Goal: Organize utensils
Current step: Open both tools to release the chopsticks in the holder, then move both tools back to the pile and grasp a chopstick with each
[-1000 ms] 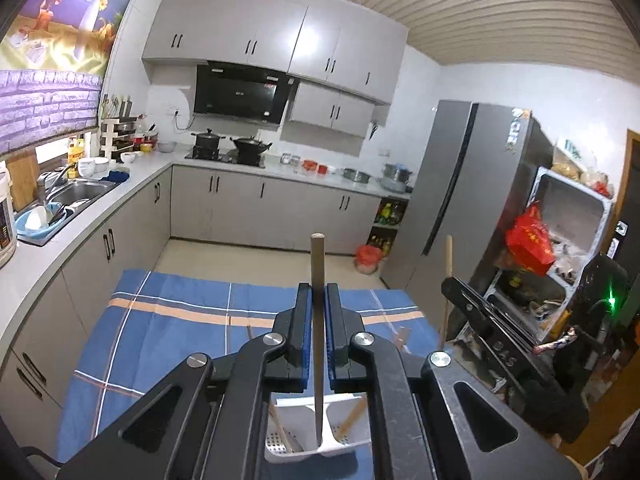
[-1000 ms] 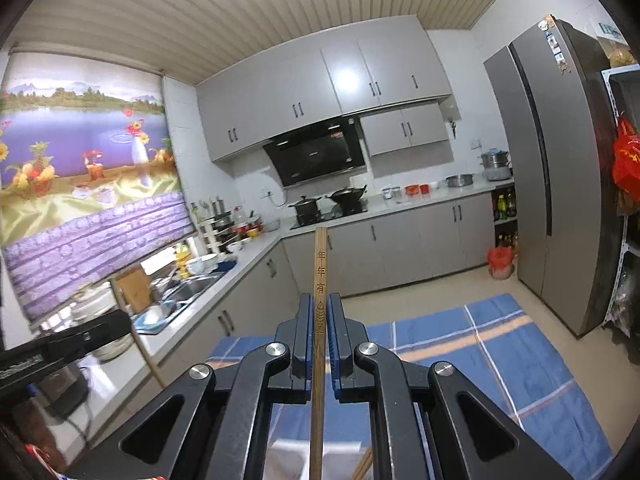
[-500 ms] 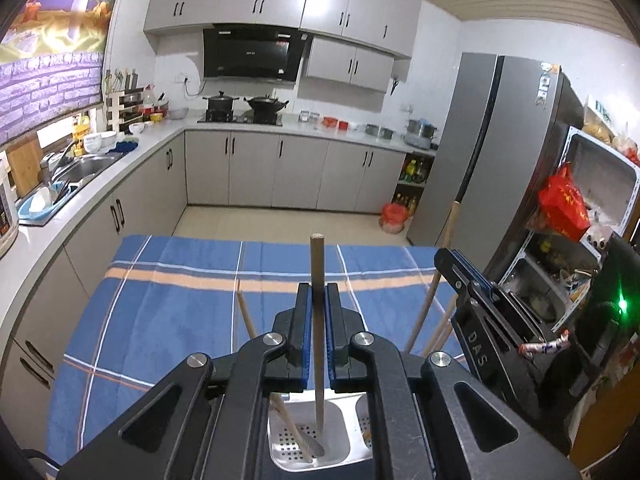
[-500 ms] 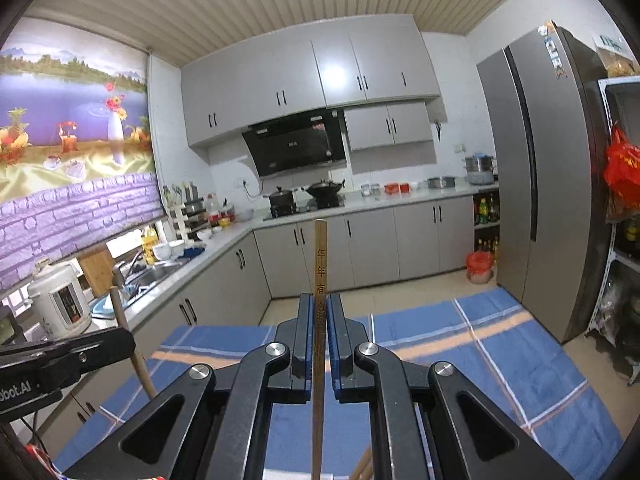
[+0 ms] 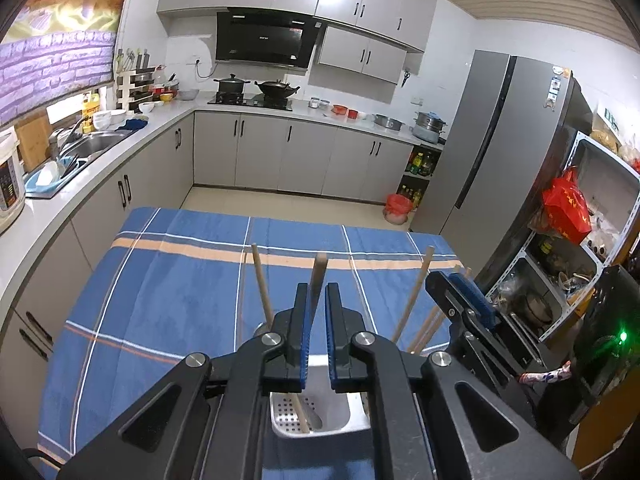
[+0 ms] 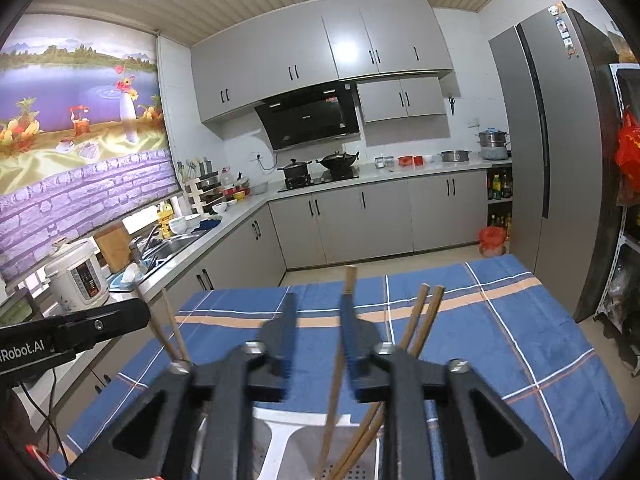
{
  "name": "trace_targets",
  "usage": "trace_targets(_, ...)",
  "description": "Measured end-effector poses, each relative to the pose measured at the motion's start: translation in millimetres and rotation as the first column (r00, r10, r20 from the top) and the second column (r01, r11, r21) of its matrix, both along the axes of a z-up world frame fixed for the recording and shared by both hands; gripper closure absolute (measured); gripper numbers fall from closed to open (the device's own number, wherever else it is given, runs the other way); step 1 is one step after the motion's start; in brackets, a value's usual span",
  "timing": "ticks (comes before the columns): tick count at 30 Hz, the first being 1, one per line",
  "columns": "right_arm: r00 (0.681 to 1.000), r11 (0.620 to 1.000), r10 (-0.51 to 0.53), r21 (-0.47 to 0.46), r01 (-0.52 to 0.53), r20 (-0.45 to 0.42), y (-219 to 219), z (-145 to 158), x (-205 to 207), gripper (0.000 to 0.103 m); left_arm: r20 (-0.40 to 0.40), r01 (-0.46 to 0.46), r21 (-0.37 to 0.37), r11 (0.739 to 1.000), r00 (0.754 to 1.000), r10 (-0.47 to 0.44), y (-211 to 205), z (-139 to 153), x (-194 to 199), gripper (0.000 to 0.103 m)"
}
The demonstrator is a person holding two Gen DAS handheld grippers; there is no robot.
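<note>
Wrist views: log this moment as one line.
left gripper: open | right gripper: open | dark wooden chopstick: loose between left jaws | light wooden chopstick: loose between right jaws | white perforated plastic holder: both standing inside

White perforated holder sits on the blue plaid cloth, split into compartments by a divider. Wooden chopsticks stand in it, all tilted. Left view: dark-tipped stick leaning slightly right, lighter one leaning left, more leaning right. Right view: one stick near upright, a pair leaning right, two leaning left.
</note>
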State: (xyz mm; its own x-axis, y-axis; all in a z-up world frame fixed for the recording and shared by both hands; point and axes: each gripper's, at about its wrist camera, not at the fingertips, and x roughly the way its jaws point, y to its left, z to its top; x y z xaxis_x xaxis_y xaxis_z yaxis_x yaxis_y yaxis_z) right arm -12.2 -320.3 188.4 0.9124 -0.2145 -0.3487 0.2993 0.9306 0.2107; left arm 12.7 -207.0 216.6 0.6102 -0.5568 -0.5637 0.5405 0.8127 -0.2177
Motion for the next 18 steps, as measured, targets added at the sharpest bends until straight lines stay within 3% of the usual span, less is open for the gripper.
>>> trace_targets(3, 1.000, 1.000, -0.002, -0.009, 0.002, 0.001, 1, 8, -12, 0.070, -0.001, -0.004, -0.002, 1.000, 1.000, 0.004, 8, 3, -11, 0.090)
trace_targets(7, 1.000, 0.999, -0.016, -0.036, 0.016, 0.005, 7, 21, -32, 0.055, 0.009, -0.024, -0.008, 1.000, 1.000, 0.024, 24, 9, -29, 0.070)
trace_targets(13, 0.999, 0.997, -0.046, -0.067, 0.045, -0.013, 16, 36, -71, 0.043, 0.008, -0.064, 0.009, 0.998, 0.998, 0.064, 47, 11, -55, 0.059)
trace_targets(18, 0.995, 0.993, -0.077, -0.098, 0.070, -0.064, 25, 35, -108, 0.038, 0.006, -0.089, 0.040, 0.995, 0.996, 0.089, 66, 6, -75, 0.058)
